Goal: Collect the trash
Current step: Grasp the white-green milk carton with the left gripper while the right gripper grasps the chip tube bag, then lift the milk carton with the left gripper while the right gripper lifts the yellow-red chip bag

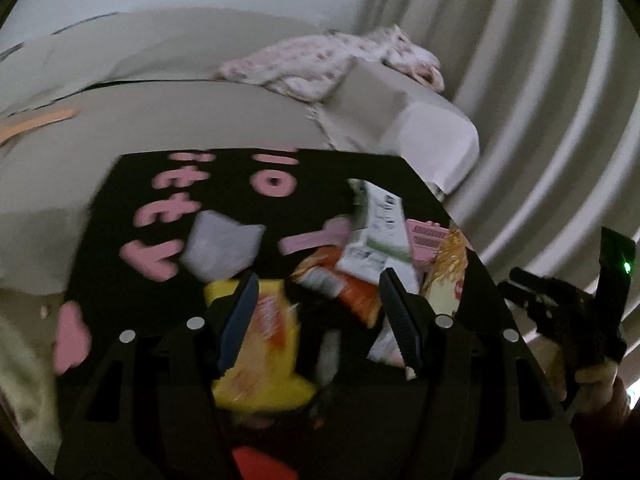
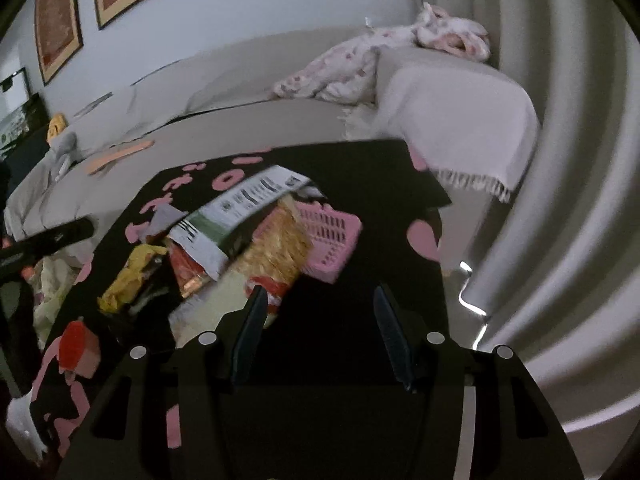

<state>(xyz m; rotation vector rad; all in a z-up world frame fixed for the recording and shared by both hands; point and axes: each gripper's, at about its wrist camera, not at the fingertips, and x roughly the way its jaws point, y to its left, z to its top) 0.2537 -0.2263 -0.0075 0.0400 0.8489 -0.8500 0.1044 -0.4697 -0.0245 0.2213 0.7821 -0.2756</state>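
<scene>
A pile of trash lies on a black table with pink letters [image 1: 132, 184]. It holds a yellow snack bag [image 1: 264, 356], an orange wrapper [image 1: 352, 296], a white and green carton [image 1: 380, 224], a crumpled white paper [image 1: 220, 244] and a noodle packet [image 2: 280, 248]. A pink basket [image 2: 332, 236] lies behind the pile. My left gripper [image 1: 320, 316] is open above the yellow bag and orange wrapper. My right gripper [image 2: 320, 328] is open and empty over the table's right part [image 2: 400, 208], just right of the noodle packet.
A beige sofa [image 2: 248, 128] stands behind the table, with a floral cloth [image 2: 340, 68] and a white throw [image 2: 460, 120] on its armrest. Grey curtains [image 2: 568, 160] hang at the right. A red box [image 2: 78, 348] sits at the table's left edge.
</scene>
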